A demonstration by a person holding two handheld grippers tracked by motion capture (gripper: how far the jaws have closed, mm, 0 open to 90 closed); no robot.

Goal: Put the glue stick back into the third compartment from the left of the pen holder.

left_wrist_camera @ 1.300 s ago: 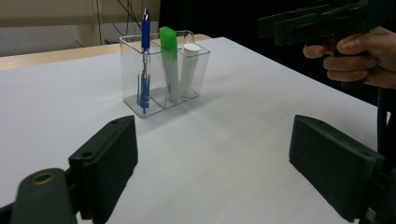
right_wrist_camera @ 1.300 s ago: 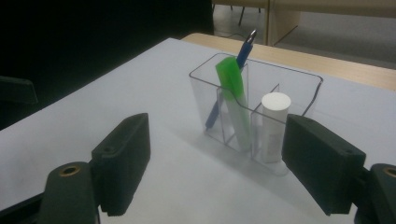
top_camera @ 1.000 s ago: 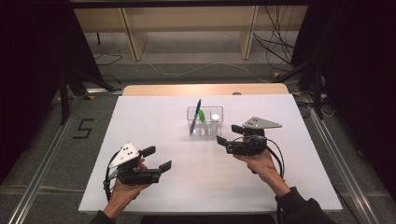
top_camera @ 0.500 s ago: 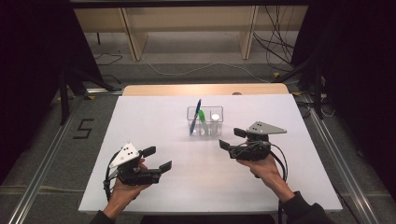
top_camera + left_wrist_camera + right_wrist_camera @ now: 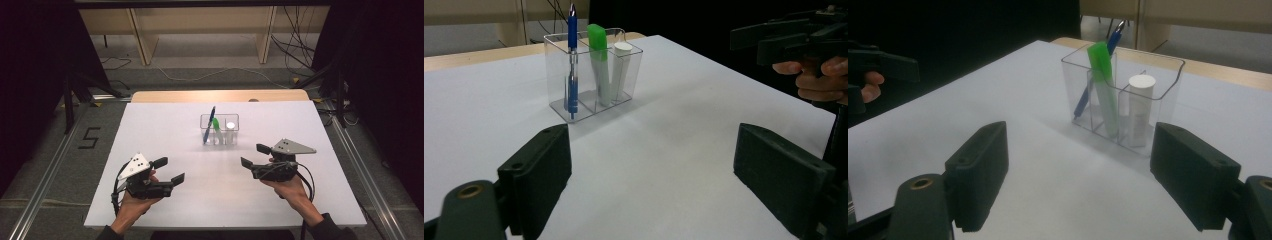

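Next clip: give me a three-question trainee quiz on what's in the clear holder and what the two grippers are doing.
1. True or false: the left gripper grips the blue pen.
2. How many compartments of the clear holder have something standing in them?
A) one B) two C) three
3. Fill in: the item in the middle compartment has a ____ cap.

Key:
1. False. Its fingers are spread apart over bare table; the right gripper is open too.
2. C. The pen, a green-capped marker and a white-capped tube each fill one.
3. Green.

pen (image 5: pixel 210 125) and marker (image 5: pixel 216 125) in holder (image 5: pixel 233 133)
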